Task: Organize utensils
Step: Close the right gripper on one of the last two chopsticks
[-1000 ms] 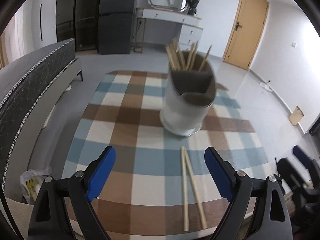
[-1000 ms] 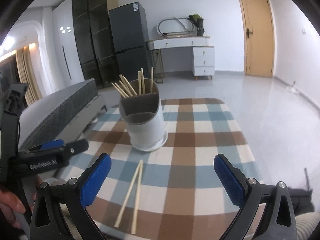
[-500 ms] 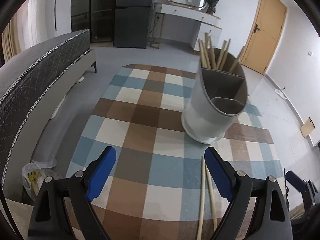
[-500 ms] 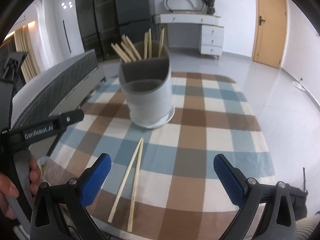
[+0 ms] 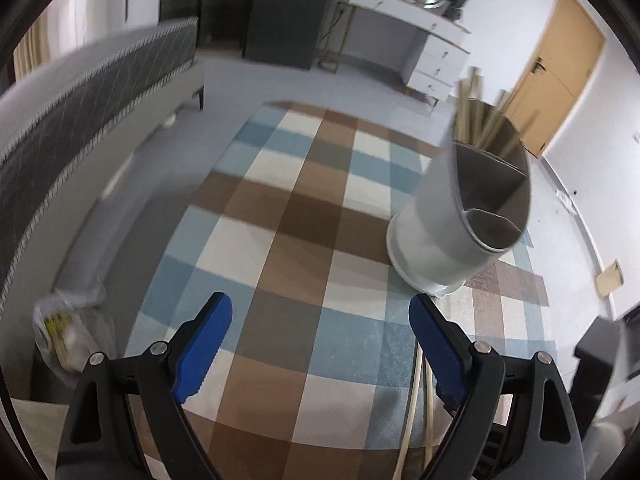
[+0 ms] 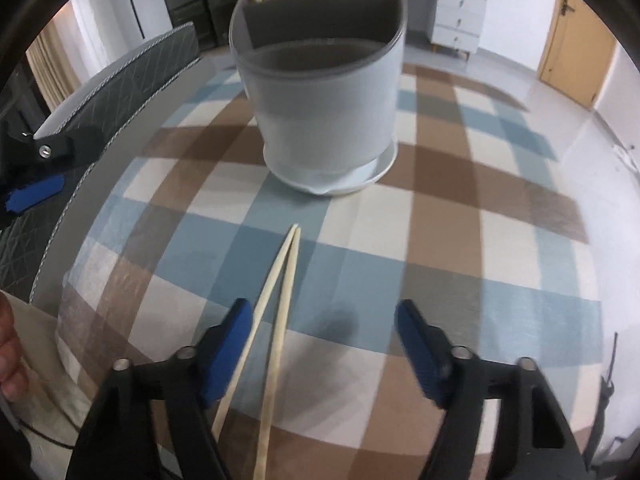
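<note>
Each claw, the left claw (image 5: 320,344) and the right claw (image 6: 323,342), had black plastic arms with silver screws and ribbed blue finger pads (image 6: 228,354); bare skin of a hand (image 6: 10,354) showed at the edge

Soft, even daylight is filling the room, and nothing is showing strong glare. The left wrist view is smearing with motion blur, most on the utensil holder (image 5: 460,216) and the bed (image 5: 80,112). In the right wrist view a faint shadow is lying on the checked tablecloth (image 6: 340,324). Fisheye distortion is bending both pictures toward dark round edges.
</note>
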